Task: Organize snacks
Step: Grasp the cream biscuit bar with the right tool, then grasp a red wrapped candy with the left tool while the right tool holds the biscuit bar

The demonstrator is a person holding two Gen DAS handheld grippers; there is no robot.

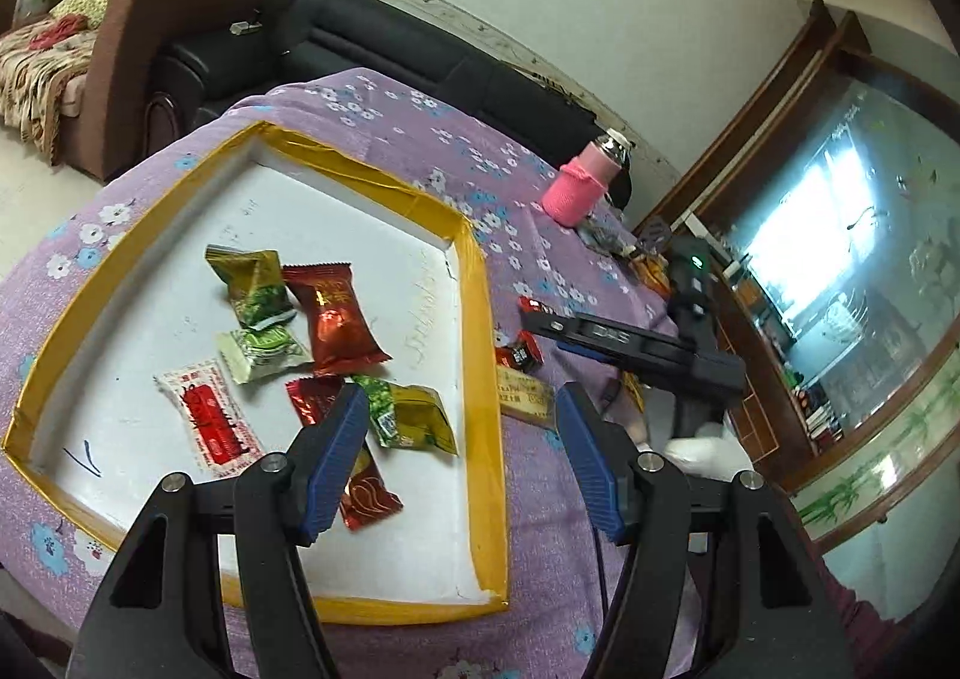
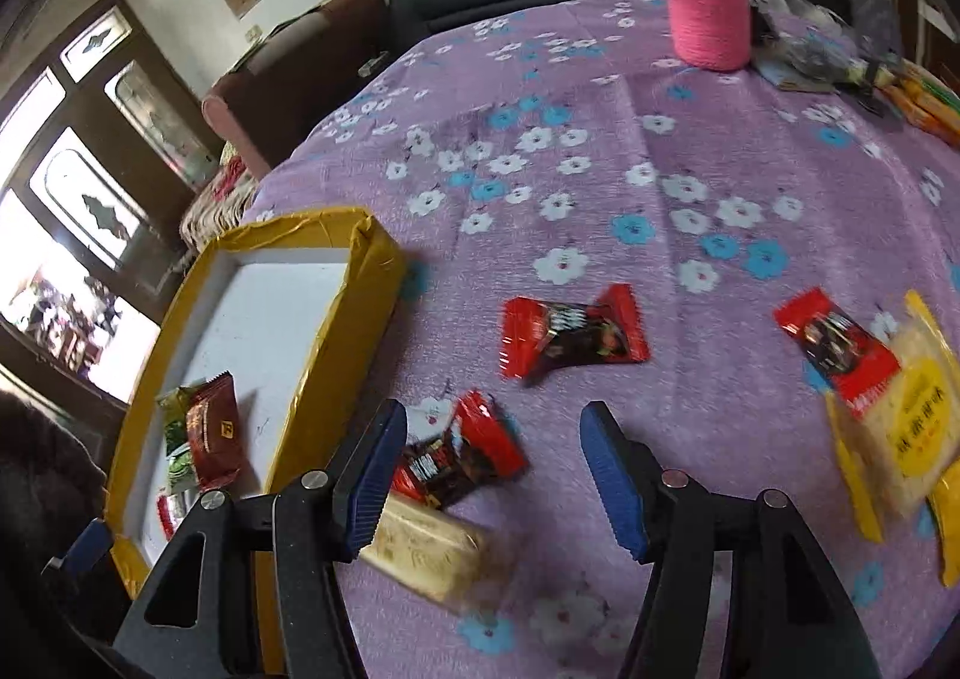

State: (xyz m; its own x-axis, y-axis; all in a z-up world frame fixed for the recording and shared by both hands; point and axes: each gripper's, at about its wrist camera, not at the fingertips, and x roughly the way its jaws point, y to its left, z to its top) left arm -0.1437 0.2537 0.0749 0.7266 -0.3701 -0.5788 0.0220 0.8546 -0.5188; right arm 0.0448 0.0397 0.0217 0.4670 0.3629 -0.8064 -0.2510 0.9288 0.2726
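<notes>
Both tools stand apart, nothing between the pads. Left tool (image 1: 462,439) hangs over the tray (image 1: 480,319) edge, the sorted snacks (image 1: 327,319) just ahead and left of it, piled there as the collecting spot. Right tool (image 2: 492,469) hangs over the counter (image 2: 600,199), a red pack (image 2: 462,457) and a beige bar (image 2: 426,553) by its left pad, likely next pick. More red packs (image 2: 573,337) lie ahead.

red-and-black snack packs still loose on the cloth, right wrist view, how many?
3. One mid-cloth, right of the yellow tray; one by the right tongs' left finger, overlapping a beige pack; one far right, overlapping a yellow pack. More may lie out of frame.
</notes>
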